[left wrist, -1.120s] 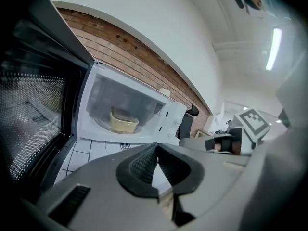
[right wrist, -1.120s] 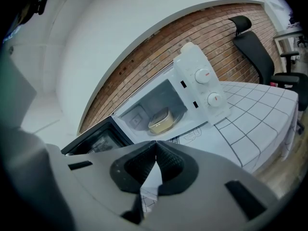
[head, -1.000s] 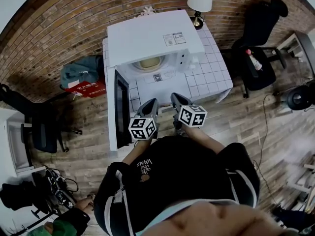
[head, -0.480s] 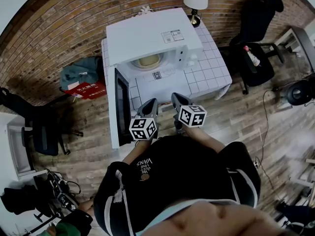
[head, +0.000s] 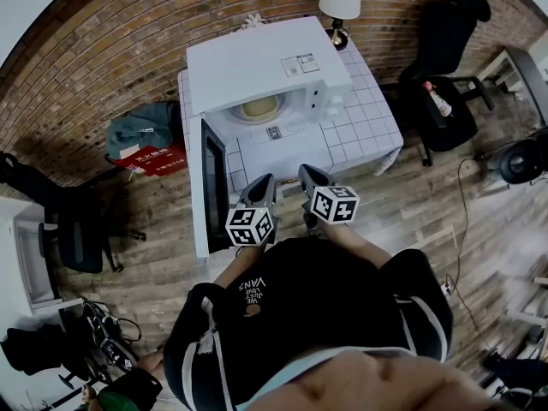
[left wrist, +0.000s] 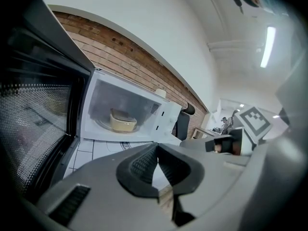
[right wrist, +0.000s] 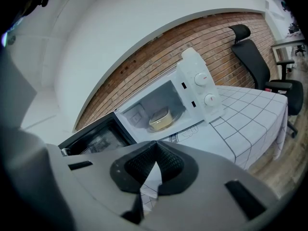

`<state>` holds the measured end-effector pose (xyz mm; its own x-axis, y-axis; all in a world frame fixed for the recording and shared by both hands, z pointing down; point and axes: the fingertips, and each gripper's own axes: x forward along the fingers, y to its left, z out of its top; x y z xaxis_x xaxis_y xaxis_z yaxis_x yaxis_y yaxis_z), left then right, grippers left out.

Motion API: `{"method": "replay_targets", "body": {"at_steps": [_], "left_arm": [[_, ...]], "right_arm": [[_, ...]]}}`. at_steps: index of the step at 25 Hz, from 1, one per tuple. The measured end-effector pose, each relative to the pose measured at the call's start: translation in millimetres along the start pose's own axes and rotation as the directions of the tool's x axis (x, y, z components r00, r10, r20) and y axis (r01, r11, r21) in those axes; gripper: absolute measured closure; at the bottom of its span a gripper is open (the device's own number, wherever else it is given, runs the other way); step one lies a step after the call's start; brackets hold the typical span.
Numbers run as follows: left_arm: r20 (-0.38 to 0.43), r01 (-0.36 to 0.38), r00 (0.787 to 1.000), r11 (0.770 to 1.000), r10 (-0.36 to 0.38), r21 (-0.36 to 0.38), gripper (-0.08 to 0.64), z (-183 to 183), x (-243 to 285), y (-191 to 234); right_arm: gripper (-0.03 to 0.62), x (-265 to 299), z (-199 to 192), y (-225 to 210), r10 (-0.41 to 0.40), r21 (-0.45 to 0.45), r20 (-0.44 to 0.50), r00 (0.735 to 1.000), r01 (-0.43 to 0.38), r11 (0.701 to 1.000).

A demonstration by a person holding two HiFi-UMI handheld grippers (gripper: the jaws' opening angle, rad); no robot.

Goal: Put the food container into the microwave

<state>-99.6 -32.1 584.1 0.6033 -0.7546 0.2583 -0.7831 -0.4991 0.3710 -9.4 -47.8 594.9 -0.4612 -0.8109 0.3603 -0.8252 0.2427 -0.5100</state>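
A beige food container sits inside the white microwave on its turntable. The microwave's door hangs wide open to the left. My left gripper and right gripper hover side by side in front of the table, short of the oven's opening. Both are shut with nothing between their jaws.
The microwave stands on a white tiled table against a brick wall. A lamp is at the table's back right. A black office chair stands to the right, bags on the floor to the left.
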Motion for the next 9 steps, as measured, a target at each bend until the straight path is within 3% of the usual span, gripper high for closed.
{"method": "replay_targets", "body": {"at_steps": [9], "left_arm": [[0.007,0.002,1.000,1.000,-0.002,0.004,0.549,1.9,-1.6,0.2]], "right_arm": [[0.588,-1.0,-0.9,1.7,-0.005,0.002,0.005,1.000,0.005,1.000]]}}
